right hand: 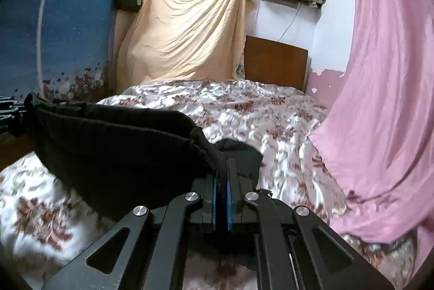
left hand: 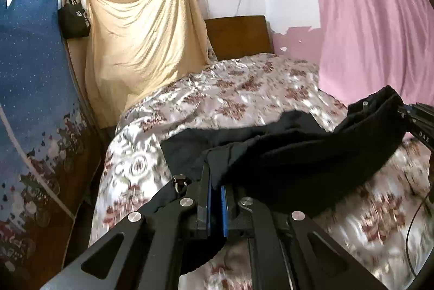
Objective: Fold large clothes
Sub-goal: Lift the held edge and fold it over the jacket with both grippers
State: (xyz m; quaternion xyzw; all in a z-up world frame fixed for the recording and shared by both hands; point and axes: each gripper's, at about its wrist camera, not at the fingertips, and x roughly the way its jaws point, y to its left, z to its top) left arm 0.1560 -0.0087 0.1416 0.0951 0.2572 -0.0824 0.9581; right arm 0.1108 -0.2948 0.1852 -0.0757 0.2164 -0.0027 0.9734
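Black garment (left hand: 284, 154) hangs stretched between the two grippers above the bed (left hand: 244, 92). Left gripper (left hand: 215, 181) has its jaws pressed together on one end of the dark cloth; right gripper (right hand: 226, 168) has its jaws clamped on the other end, and the fabric sags in a thick band between them. More of the cloth trails down onto the floral bedspread (right hand: 271, 113) ahead of both grippers. Beyond lie a wooden headboard (right hand: 275, 59), a hanging beige sheet (right hand: 187, 29) and a pink curtain (right hand: 385, 73). By my reading, the fold is mid-way at best: one edge is lifted, nothing is laid flat or squared, and further folds seem to remain.
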